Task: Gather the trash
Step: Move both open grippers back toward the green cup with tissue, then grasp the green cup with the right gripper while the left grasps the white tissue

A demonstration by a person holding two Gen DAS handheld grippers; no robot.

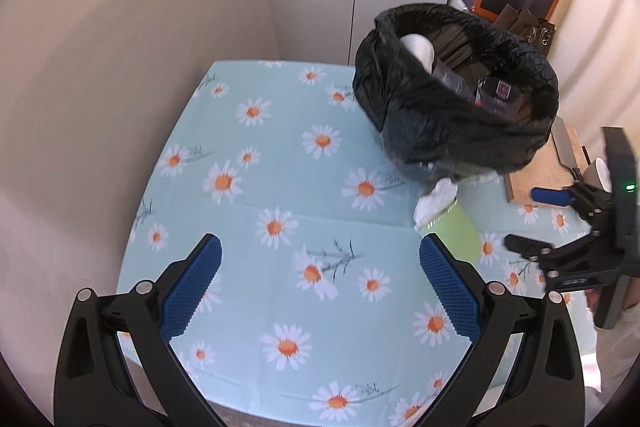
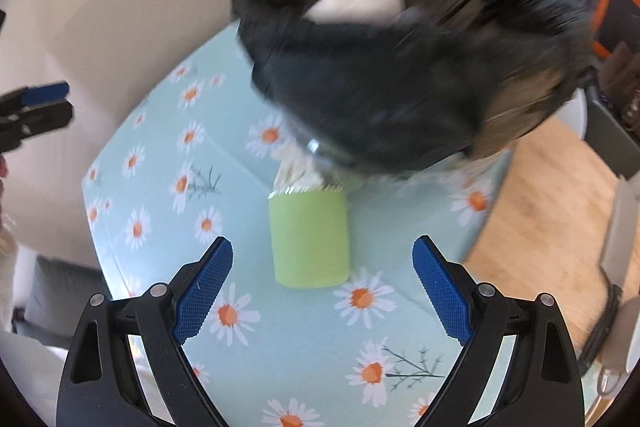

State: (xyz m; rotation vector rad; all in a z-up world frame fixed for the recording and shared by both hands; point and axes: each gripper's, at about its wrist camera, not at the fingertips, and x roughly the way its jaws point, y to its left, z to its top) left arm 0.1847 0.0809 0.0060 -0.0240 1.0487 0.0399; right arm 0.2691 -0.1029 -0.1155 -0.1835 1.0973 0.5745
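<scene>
Beside the black-lined bin (image 2: pixel 400 75): 1 green cup (image 2: pixel 309 241) lying down, tissue-stuffed mouth binward. Right gripper (image 2: pixel 322 271) and left gripper (image 1: pixel 320 281) spread wide, empty.

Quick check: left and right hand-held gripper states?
Left hand-held gripper: open, holding nothing.
Right hand-held gripper: open, empty, green cup lying ahead.

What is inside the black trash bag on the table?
In the black trash bag lie a white cup, a clear plastic cup and a dark packet. Anything deeper is hidden.
</scene>
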